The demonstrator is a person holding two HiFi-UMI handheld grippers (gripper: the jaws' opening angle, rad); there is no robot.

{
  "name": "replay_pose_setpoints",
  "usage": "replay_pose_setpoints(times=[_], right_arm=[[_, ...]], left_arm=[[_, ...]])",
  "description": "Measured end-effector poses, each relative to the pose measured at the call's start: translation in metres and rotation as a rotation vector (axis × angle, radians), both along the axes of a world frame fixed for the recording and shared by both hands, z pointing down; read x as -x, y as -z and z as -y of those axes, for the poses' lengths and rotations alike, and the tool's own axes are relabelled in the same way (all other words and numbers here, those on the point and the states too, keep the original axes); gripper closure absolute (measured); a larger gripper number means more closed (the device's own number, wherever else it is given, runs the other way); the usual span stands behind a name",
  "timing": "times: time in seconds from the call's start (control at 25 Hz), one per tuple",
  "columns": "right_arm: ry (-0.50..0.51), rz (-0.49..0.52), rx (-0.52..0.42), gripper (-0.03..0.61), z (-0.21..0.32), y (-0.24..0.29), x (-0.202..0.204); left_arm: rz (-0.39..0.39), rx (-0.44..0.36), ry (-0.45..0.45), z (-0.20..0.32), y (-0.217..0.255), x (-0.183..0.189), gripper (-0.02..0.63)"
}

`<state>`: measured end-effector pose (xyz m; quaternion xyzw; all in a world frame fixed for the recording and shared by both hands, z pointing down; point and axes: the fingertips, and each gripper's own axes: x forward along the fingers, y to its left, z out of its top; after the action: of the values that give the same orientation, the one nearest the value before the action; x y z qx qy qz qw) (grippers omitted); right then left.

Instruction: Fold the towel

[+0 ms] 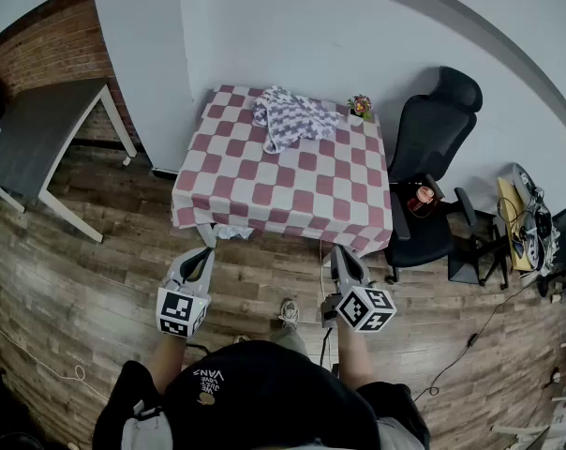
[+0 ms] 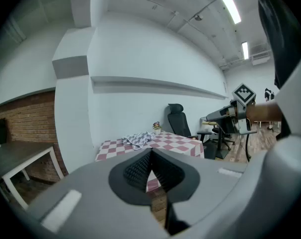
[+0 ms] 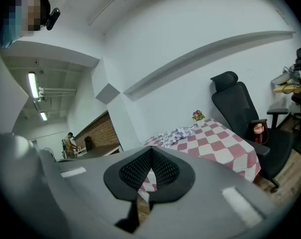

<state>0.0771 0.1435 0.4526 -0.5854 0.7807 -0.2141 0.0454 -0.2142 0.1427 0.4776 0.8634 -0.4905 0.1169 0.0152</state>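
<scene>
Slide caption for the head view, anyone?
Shut and empty, left claw and right claw hover short of the red-and-white checked table holding a crumpled grey-and-white towel.

Only readable text: "VANS" on the black cap (image 1: 269,397), bottom centre of the head view, upside down. The smaller lines beside it are too small to read. Left cube (image 1: 180,313) and right cube (image 1: 366,308) show square markers, no lettering.
</scene>
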Motion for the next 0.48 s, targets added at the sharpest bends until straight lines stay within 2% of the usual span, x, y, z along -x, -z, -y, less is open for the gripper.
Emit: replay_pose_setpoints(times=[0.28, 0.44, 0.48], right_arm=[[0.035, -0.028, 0.003, 0.574, 0.022, -0.004, -0.004], [0.048, -0.107, 0.009, 0.574, 0.05, -0.013, -0.012], [0.057, -0.122, 0.008, 0.539, 0.058, -0.015, -0.013]], left_arm=[[-0.011, 0.0, -0.021, 0.017, 0.0, -0.016, 0.612], [-0.032, 0.003, -0.041, 0.038, -0.003, -0.044, 0.599], [-0.043, 0.011, -0.035, 0.046, -0.004, -0.052, 0.593]])
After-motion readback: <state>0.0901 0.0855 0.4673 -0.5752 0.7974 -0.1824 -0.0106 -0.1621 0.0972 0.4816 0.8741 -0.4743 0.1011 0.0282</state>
